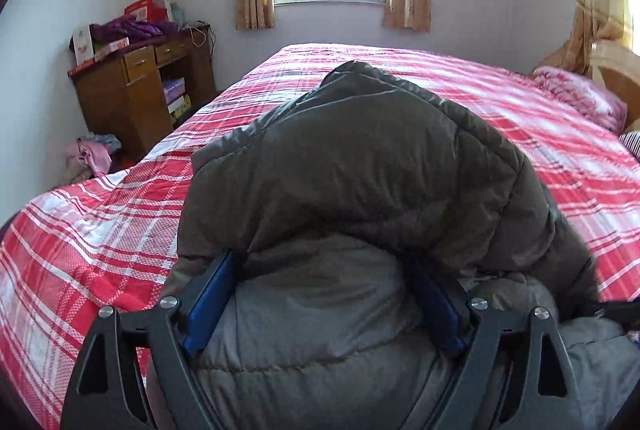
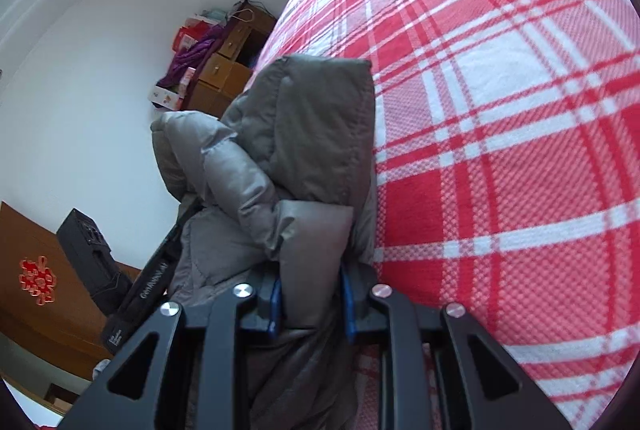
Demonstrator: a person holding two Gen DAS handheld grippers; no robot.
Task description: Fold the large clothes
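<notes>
Two hand-held grippers w/ blue pads, left hand-held gripper (image 1: pixel 320 294) spread wide round a thick fold of the puffy quilted grey jacket (image 1: pixel 360 165), right hand-held gripper (image 2: pixel 310 300) clamped on a narrower fold, jacket bunched on bed (image 1: pixel 520 97) w/ red-white plaid woven cover, wooden desk (image 1: pixel 136 93) by wall.

We see a gray puffy jacket (image 1: pixel 360 165) on a bed cover (image 1: pixel 100 230) with red and white checks. Beside the bed cover, the desk (image 1: pixel 132 97) is brown. Our gripper pads (image 1: pixel 210 304) are blue.
</notes>
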